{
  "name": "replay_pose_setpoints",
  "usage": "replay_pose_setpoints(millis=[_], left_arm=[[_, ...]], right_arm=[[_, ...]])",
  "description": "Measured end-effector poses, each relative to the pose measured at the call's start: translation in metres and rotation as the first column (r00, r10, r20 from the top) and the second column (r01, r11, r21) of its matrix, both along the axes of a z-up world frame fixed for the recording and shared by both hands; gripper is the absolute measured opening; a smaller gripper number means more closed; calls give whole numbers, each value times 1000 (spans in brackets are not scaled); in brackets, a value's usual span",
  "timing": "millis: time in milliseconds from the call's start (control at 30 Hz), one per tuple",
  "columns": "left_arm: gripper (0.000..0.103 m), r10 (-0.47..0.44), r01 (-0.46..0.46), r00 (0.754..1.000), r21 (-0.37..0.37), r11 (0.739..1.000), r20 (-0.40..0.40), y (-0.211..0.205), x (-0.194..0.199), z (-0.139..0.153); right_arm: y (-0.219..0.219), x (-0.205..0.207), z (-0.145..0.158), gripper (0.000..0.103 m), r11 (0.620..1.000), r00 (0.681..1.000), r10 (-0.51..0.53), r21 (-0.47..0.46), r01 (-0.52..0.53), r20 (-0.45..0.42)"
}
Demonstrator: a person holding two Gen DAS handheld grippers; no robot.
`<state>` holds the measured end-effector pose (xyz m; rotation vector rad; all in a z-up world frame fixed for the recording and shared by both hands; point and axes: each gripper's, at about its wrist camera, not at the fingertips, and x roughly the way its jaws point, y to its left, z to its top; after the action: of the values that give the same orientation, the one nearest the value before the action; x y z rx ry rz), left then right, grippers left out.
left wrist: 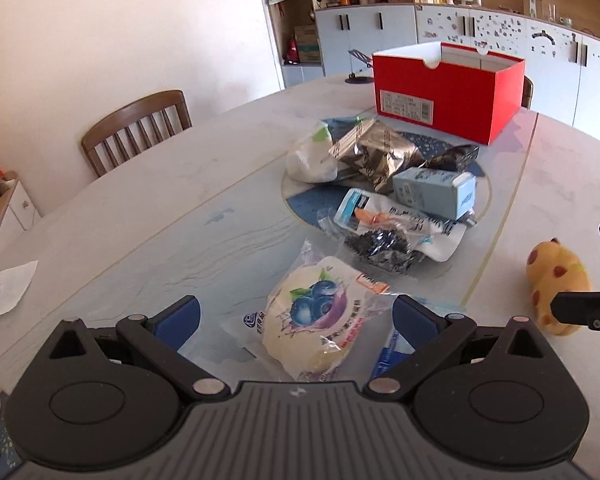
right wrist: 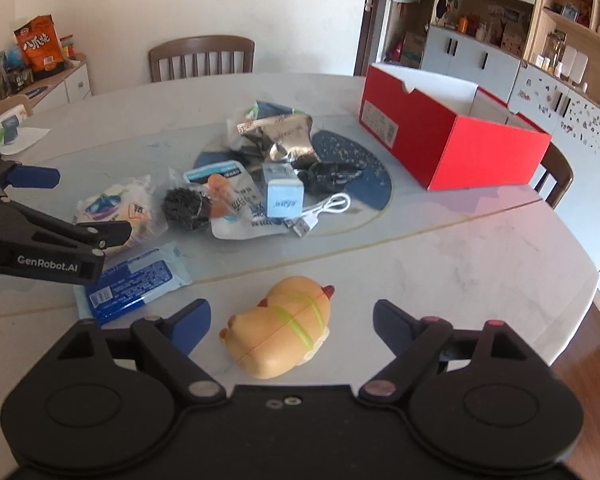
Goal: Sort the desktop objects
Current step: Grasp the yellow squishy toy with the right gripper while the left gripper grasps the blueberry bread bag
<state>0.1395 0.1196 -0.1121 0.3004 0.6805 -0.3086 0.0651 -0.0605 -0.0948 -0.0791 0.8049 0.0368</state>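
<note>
Right hand-held gripper apart around yellow squishy hot-dog toy, no contact; left hand-held gripper apart around clear-wrapped blueberry bun. Sorting barely begun: red cardboard box apparently empty, remaining clutter loose on table.

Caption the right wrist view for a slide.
Open right gripper poised around a yellow squishy toy; snack packets and red box wait beyond.

A blueberry bun in its clear wrapper is lying near the table's front edge, beside a flat blue packet. A yellow plush toy is resting on its side, apart from the heap. A pale blue carton is lying mid-pile, and the open red box is standing behind.
</note>
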Motion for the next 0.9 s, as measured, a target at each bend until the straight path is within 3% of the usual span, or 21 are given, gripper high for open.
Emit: replay_pose_setpoints(millis=[300, 400, 500, 567, 900], left_arm=[[102, -41, 41, 997, -3, 999, -67, 2, 22, -21], [97, -46, 44, 996, -21, 999, -76, 3, 23, -20], [82, -55, 53, 995, -17, 998, -86, 3, 23, -21], [77, -52, 50, 995, -19, 999, -87, 4, 22, -20], [55, -5, 1, 997, -52, 999, -82, 6, 16, -12]], right_arm=[[3, 18, -19, 84, 1000, 995, -12, 14, 13, -99], [0, 20, -22, 79, 999, 993, -14, 27, 17, -113], [-1, 21, -23, 73, 999, 992, -13, 47, 19, -126], [-1, 20, -23, 68, 998, 992, -6, 55, 13, -128], [-5, 17, -12, 62, 999, 996, 1, 34, 2, -84]])
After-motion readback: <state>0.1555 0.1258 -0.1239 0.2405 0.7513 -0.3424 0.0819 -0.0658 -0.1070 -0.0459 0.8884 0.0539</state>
